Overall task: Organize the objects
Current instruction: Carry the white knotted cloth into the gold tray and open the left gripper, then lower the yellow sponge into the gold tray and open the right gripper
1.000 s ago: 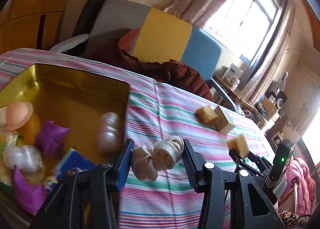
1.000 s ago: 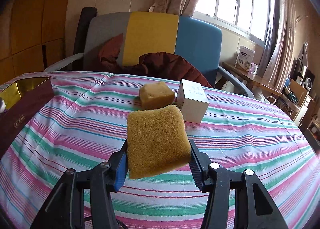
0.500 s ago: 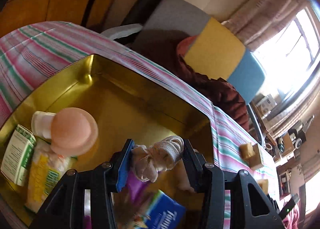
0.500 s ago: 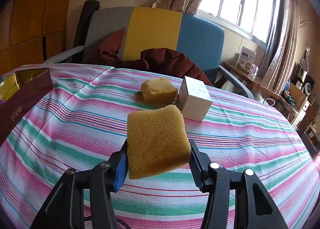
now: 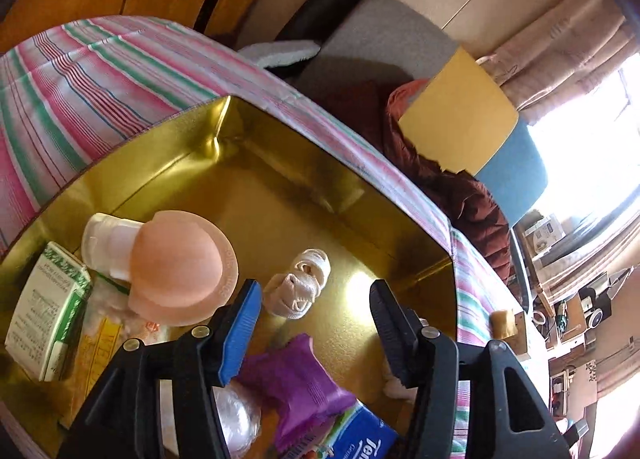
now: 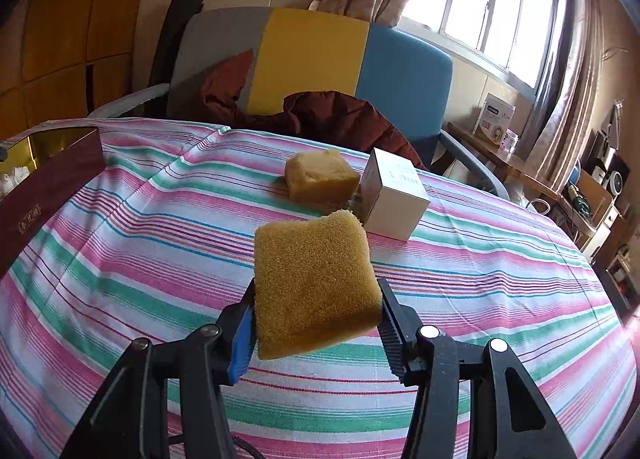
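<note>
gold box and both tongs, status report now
Left tongs open above gold box; cream bundle lies loose on its floor. Right tongs shut on sponge over striped table. Nothing blocking.

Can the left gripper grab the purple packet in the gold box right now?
Probably yes. The left gripper is open and holds nothing, right above the gold box. The purple packet lies uncovered just under its fingers, beside the white bandage roll, so little seems to block it.
</note>
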A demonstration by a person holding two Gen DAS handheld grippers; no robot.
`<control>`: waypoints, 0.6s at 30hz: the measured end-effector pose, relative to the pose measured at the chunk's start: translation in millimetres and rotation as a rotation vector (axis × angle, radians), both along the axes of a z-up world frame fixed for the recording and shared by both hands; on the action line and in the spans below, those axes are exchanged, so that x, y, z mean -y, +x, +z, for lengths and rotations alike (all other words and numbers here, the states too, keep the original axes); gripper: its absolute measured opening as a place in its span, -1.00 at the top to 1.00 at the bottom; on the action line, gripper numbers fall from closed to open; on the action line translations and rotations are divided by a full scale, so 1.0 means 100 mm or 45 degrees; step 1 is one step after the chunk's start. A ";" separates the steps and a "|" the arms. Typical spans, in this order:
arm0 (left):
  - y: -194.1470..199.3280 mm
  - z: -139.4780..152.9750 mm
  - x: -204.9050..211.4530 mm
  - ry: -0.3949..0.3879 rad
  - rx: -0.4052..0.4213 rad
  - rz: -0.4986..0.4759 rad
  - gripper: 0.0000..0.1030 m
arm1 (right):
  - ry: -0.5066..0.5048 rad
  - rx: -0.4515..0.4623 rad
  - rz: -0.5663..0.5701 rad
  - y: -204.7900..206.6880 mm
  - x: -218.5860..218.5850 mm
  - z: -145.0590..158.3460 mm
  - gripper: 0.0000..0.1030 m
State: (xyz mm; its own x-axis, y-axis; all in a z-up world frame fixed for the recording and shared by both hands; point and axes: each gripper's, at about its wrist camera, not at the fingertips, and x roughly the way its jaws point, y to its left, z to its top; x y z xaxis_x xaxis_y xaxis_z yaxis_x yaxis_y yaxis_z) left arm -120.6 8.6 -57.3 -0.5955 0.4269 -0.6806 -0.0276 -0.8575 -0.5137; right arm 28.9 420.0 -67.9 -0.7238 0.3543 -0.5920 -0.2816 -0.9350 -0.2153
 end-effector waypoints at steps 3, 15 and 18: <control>0.15 0.04 0.00 -0.013 -0.051 -0.007 -0.11 | 0.005 0.002 0.002 0.00 0.01 0.00 -0.05; 0.65 0.07 -0.02 -0.069 -0.125 -0.077 -0.11 | -0.017 0.065 0.160 -0.15 0.34 0.15 -0.05; 0.71 0.08 0.02 -0.071 -0.130 -0.071 -0.11 | -0.099 0.001 0.262 -0.21 0.60 0.38 -0.05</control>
State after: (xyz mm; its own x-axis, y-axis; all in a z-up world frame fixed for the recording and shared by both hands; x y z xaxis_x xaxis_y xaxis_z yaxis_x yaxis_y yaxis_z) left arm -49.3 6.9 -49.2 -0.6392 0.4244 -0.6413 -0.1256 -0.8803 -0.4574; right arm 8.0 359.7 -30.2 -0.7759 0.1522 -0.6123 -0.0829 -0.9866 -0.1402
